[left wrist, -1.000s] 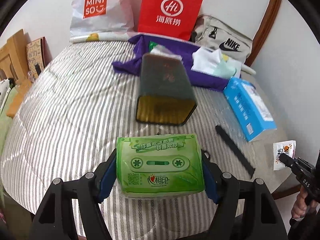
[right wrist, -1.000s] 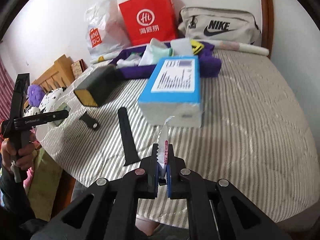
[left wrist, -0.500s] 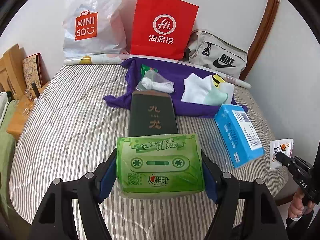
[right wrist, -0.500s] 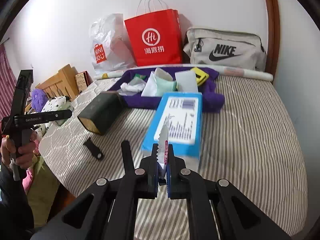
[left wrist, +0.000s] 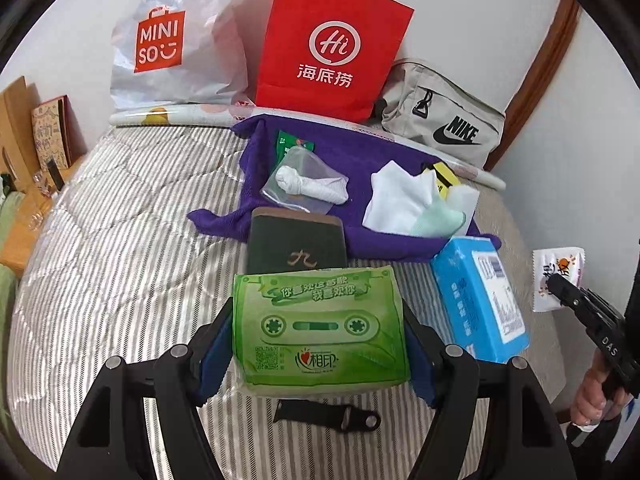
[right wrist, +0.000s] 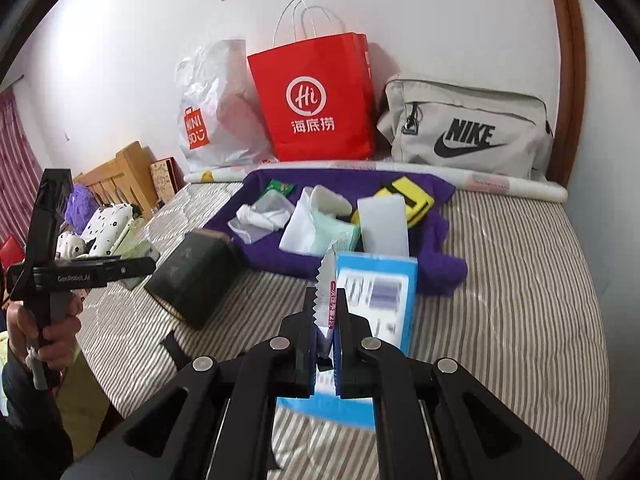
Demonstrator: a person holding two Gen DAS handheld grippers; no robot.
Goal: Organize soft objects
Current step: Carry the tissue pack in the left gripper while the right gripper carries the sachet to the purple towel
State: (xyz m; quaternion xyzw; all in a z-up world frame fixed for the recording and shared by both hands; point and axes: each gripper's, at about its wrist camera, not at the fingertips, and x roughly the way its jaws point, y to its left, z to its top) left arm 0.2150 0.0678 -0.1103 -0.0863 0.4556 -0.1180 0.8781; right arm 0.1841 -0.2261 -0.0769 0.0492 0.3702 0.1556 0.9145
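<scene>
A bed (left wrist: 120, 248) with a grey-and-white striped quilt carries a purple towel (left wrist: 380, 236), a dark green box (left wrist: 296, 240), a blue tissue box (left wrist: 476, 296) and a black strap (left wrist: 324, 416). At its far edge stand a red paper bag (left wrist: 328, 44), a white plastic bag (left wrist: 176, 40) and a beige pouch (left wrist: 440, 120).

Black claw (left wrist: 320, 344), blue pads (left wrist: 214, 354), silver screws

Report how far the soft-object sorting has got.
Done: white socks and a bagged white roll lie on the purple towel. In hand: left gripper holds the green tissue pack; right gripper pinches a small white sachet. Left: blue tissue box on the striped bed.
</scene>
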